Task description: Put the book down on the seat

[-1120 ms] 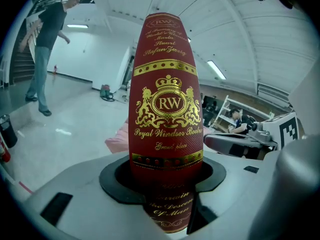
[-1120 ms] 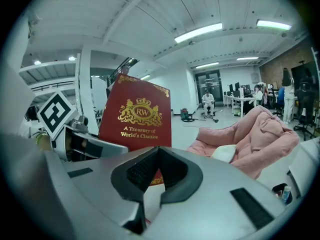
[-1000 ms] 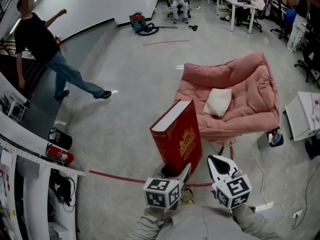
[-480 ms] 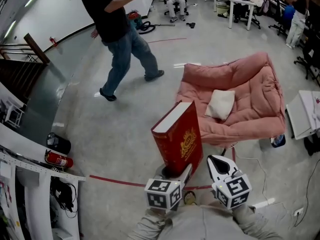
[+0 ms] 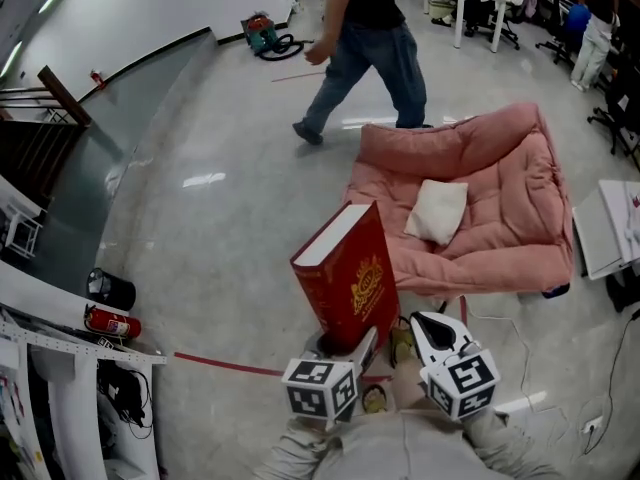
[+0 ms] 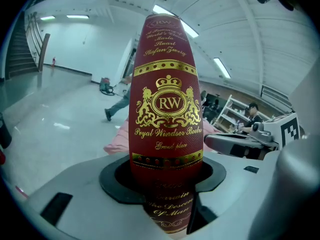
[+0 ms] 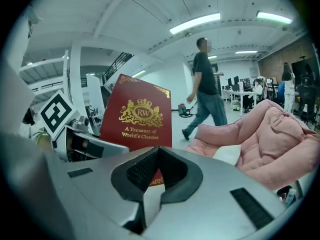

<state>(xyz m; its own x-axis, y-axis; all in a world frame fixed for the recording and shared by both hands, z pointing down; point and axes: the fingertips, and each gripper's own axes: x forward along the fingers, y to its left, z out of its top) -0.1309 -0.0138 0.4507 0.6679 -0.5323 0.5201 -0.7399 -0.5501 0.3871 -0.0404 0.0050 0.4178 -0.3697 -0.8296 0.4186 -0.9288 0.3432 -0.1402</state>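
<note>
A thick red book point(image 5: 345, 278) with gold print stands upright in the air, spine toward me, and my left gripper point(image 5: 345, 346) is shut on its lower end. The left gripper view has the book's spine point(image 6: 166, 119) filling the middle, wedged between the jaws of my left gripper point(image 6: 165, 176). My right gripper point(image 5: 430, 326) hangs just right of the book, shut and empty; its jaws meet in the right gripper view point(image 7: 157, 176), with the book's cover point(image 7: 137, 121) beyond. The pink cushioned seat point(image 5: 490, 188) lies ahead and to the right, with a white pillow point(image 5: 437, 211) on it.
A person point(image 5: 370, 38) walks past just behind the seat. A red tape line point(image 5: 225, 363) crosses the floor near my feet. A fire extinguisher point(image 5: 112, 323) and shelving stand at left, a white table point(image 5: 600, 230) at right, and desks with seated people farther back.
The walking person has crossed from far left to behind the seat. The book has shifted slightly left in my left gripper. Both grippers have hardly moved.
</note>
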